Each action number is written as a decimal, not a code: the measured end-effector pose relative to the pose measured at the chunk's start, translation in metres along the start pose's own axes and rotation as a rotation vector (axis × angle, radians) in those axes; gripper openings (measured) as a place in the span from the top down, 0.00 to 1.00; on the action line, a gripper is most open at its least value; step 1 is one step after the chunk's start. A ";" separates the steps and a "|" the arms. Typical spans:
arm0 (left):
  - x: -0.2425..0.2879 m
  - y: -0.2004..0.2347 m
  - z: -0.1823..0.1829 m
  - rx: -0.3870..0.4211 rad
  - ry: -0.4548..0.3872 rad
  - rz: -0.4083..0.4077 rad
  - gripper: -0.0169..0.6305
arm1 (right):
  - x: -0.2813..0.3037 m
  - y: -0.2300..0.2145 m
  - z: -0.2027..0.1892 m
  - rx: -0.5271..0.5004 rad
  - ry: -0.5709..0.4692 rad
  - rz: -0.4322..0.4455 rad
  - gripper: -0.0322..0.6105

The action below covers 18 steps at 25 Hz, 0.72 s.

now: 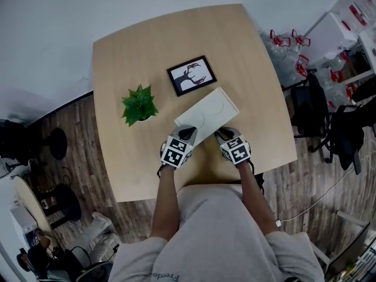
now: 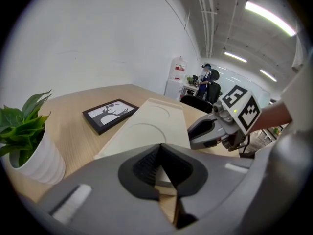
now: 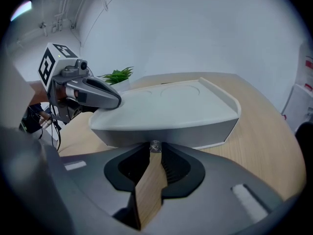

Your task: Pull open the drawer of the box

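- The white box point(image 1: 208, 113) lies slantwise on the wooden table point(image 1: 129, 57). Its near end faces the person, and in the head view both grippers cover that end.
- The right gripper point(image 3: 155, 149) has its jaws closed on a small metal knob point(image 3: 155, 146) on the drawer front point(image 3: 195, 131). Only the top of the knob shows between the tips.
- The drawer front looks flush with the box, and its seams are too faint to trace.
- The head view does not show the knob, because the right gripper point(image 1: 223, 135) lies over it.
- The left gripper point(image 2: 159, 149) has its jaws together with nothing held. Its tips lie on the box's top by the near corner, seen from the side in the right gripper view point(image 3: 115, 102).
- In the left gripper view, the gripper's own body blocks the box's front.
- A potted plant point(image 1: 140, 104) and a black picture frame point(image 1: 191, 75) stand beyond the box, apart from it.
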<state>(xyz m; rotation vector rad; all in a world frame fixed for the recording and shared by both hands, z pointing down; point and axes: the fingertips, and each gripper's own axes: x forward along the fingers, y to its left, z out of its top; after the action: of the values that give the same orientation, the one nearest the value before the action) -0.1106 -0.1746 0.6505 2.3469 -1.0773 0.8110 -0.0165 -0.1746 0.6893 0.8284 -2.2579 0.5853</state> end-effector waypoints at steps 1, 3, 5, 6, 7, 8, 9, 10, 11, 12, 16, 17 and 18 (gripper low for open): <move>0.000 0.001 0.000 -0.001 -0.002 0.000 0.89 | 0.001 0.000 0.000 0.004 0.000 -0.001 0.84; 0.003 0.003 0.000 -0.009 -0.003 0.010 0.89 | 0.003 -0.002 -0.001 0.008 0.000 -0.003 0.84; 0.005 0.004 0.000 -0.018 -0.003 0.016 0.89 | 0.003 -0.003 -0.001 0.006 -0.001 -0.005 0.84; 0.004 0.004 0.000 -0.020 0.000 0.015 0.89 | 0.002 -0.003 0.000 0.006 -0.002 -0.006 0.84; 0.004 0.003 0.000 -0.021 0.003 0.015 0.89 | 0.001 -0.003 -0.001 0.007 -0.002 -0.008 0.84; 0.004 0.003 -0.001 -0.022 0.006 0.014 0.89 | 0.001 -0.003 -0.001 0.007 -0.001 -0.010 0.84; 0.005 0.005 -0.002 -0.023 0.007 0.013 0.89 | 0.003 -0.003 -0.001 0.007 0.001 -0.013 0.84; 0.008 0.008 -0.002 -0.023 0.007 0.010 0.89 | 0.007 -0.004 -0.001 0.007 0.004 -0.017 0.84; 0.012 0.012 -0.003 -0.024 0.006 0.006 0.89 | 0.012 -0.007 -0.001 0.007 0.007 -0.022 0.84; 0.016 0.016 -0.004 -0.025 0.005 0.002 0.89 | 0.017 -0.009 -0.001 0.007 0.009 -0.025 0.84; 0.023 0.020 -0.006 -0.030 0.006 -0.005 0.89 | 0.021 -0.014 -0.003 0.012 0.020 -0.031 0.84; 0.022 0.020 -0.006 -0.029 0.006 -0.006 0.89 | 0.020 -0.014 -0.004 0.014 0.021 -0.031 0.84; 0.021 0.019 -0.006 -0.028 0.005 -0.005 0.89 | 0.018 -0.013 -0.005 0.013 0.021 -0.032 0.84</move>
<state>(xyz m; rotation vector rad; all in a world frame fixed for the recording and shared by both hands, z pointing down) -0.1163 -0.1942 0.6717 2.3217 -1.0739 0.7948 -0.0163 -0.1882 0.7077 0.8591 -2.2198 0.5924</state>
